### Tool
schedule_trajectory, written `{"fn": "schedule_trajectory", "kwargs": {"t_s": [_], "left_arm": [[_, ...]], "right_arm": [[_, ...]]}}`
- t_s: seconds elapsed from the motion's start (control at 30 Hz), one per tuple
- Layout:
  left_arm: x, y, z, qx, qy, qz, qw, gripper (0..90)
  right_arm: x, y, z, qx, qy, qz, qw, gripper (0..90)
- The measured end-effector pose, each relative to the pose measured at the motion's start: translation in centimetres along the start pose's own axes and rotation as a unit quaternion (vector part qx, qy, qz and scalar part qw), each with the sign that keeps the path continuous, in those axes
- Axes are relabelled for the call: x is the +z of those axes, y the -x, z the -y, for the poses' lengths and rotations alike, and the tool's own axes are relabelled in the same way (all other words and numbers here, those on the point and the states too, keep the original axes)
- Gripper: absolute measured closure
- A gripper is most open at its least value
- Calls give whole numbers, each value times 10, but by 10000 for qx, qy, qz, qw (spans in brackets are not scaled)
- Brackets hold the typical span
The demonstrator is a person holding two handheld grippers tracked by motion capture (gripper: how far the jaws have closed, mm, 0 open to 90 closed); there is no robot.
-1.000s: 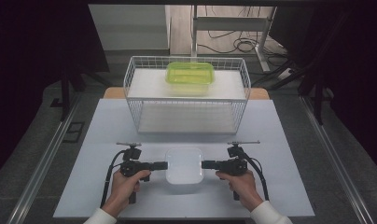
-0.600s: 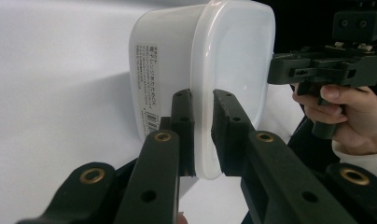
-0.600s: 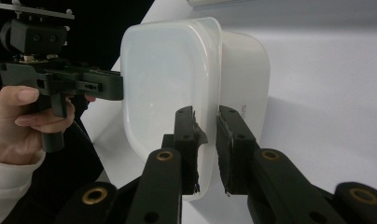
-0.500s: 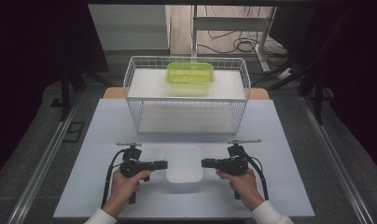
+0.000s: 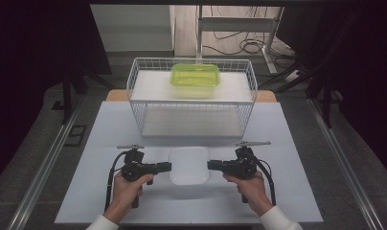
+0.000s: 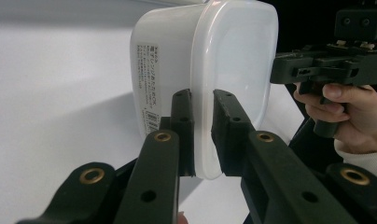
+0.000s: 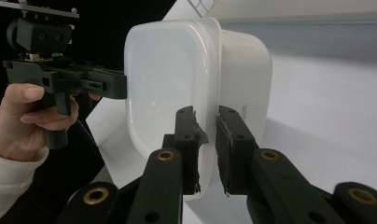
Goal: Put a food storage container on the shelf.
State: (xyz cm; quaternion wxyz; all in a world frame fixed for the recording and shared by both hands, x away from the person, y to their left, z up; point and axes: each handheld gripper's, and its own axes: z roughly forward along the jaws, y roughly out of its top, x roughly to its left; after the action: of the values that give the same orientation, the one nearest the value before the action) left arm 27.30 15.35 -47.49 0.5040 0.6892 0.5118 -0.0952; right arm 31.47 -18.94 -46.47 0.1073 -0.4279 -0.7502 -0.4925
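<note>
The white lidded box sits on the counter near its front edge, between the two hands. The left gripper is clamped narrowly on the box's left rim; the right gripper pinches the opposite rim. Behind stands a wire basket holding a green box.

White lidded plastic box, upright, table's near-centre, rim gripped both sides.

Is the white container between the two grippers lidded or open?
Lidded. The white container shows a flat lid; both gripper views show the left gripper and right gripper pinching its rim.
</note>
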Motion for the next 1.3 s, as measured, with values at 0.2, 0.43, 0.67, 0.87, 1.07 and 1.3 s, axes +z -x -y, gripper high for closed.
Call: {"fn": "schedule_trajectory", "kwargs": {"t_s": [0.2, 0.43, 0.67, 0.87, 1.07, 1.3], "left_arm": [[-3, 4, -2, 84, 45, -16, 10000, 789], [-8, 11, -8, 245, 110, -42, 9996, 789], [-13, 20, -18, 423, 193, -76, 9989, 790], [-17, 26, -31, 502, 312, -62, 9982, 789], [-26, 37, -48, 631, 441, -52, 9970, 789], [-33, 50, -69, 753, 561, -63, 9956, 788]], "right_arm": [[-3, -4, -2, -108, 46, -8, 9999, 786], [-7, -8, -7, -225, 131, -5, 9997, 788], [-13, -14, -16, -386, 210, 55, 9990, 787], [-18, -20, -27, -494, 321, 83, 9982, 787], [-27, -31, -45, -683, 458, 120, 9965, 787], [-40, -43, -66, -859, 609, 149, 9943, 787]]}}
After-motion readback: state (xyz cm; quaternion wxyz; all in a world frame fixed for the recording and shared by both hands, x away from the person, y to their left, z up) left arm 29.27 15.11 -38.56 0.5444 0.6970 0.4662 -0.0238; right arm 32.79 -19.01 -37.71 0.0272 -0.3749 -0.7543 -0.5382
